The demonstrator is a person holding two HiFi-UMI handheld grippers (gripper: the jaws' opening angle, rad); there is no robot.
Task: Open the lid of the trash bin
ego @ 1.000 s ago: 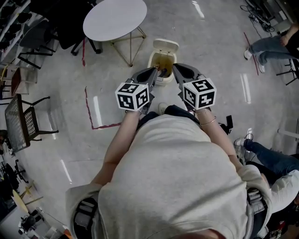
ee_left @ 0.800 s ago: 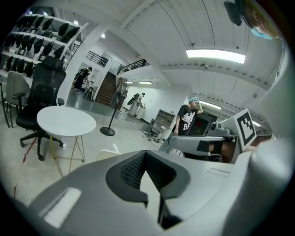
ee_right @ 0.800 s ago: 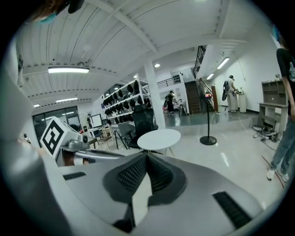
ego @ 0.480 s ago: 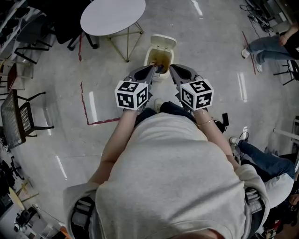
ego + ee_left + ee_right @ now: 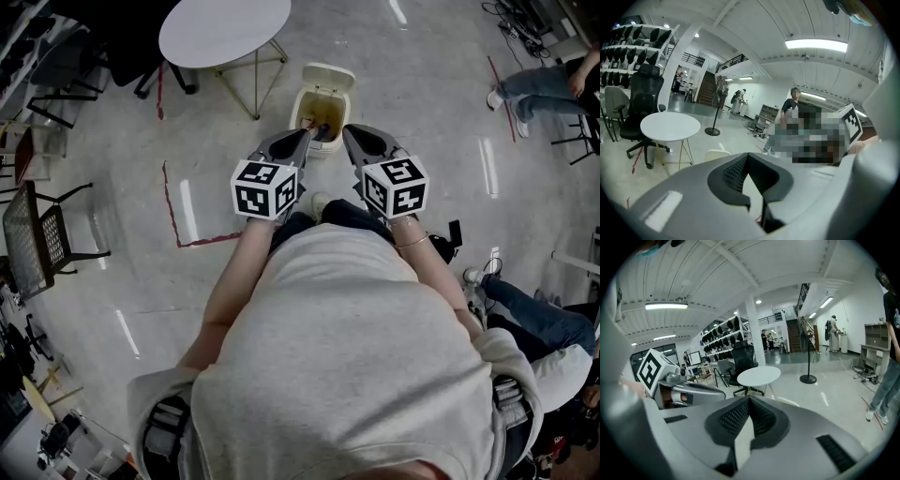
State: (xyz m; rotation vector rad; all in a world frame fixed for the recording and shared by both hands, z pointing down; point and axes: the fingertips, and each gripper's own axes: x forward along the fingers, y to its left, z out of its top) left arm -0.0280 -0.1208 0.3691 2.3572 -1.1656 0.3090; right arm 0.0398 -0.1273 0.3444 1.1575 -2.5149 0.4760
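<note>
The cream trash bin (image 5: 322, 108) stands on the floor ahead of me, its lid (image 5: 329, 76) swung up and back so the brownish inside shows. My left gripper (image 5: 306, 138) and right gripper (image 5: 348, 132) are held side by side just short of the bin's near rim, both shut with nothing between the jaws. Whether either tip touches the bin I cannot tell. In the left gripper view, the left gripper (image 5: 747, 156) points level across the room, with the top of the lid (image 5: 716, 154) peeking over its jaws. The right gripper (image 5: 749, 400) also points level.
A round white table (image 5: 223, 28) on thin legs stands left of the bin, with black chairs (image 5: 42, 248) further left. Red tape lines (image 5: 176, 217) mark the floor. People sit at the right (image 5: 539, 89) and lower right (image 5: 539, 323).
The bin has slid a little up and away in the head view. Both grippers stay shut and keep nearly the same place in front of me.
</note>
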